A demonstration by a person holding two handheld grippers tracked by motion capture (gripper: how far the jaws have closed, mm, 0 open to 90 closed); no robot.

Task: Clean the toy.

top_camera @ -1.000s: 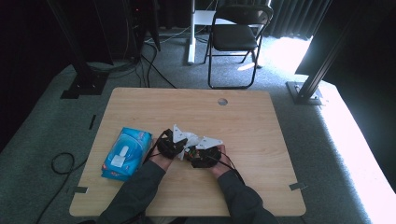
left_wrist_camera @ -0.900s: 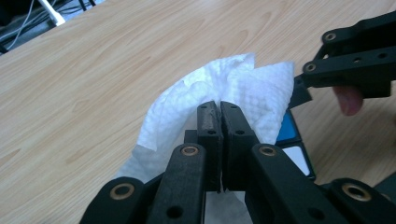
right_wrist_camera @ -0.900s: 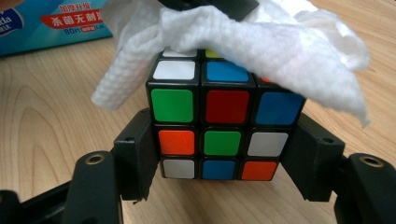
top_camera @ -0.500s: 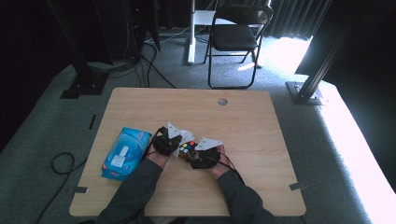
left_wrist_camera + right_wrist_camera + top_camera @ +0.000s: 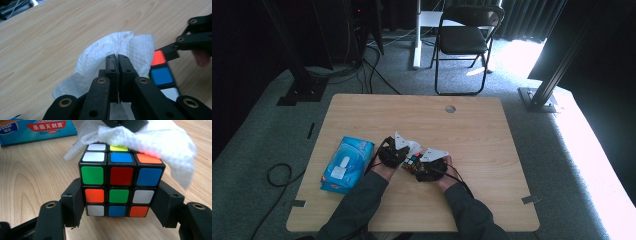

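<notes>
Your right gripper (image 5: 117, 220) clamps the puzzle cube (image 5: 119, 185) by its lower sides, the cube standing on the table (image 5: 492, 130). Your left gripper (image 5: 117, 58) is pinched tight on a white paper wipe (image 5: 117, 50), which drapes over the cube's top. The wipe hides the far top squares in the right gripper view. From the high view the cube (image 5: 413, 161) is a small patch between your hands, half covered. The blue wipes pack (image 5: 346, 164) lies left of the cube, its label cut off up close.
</notes>
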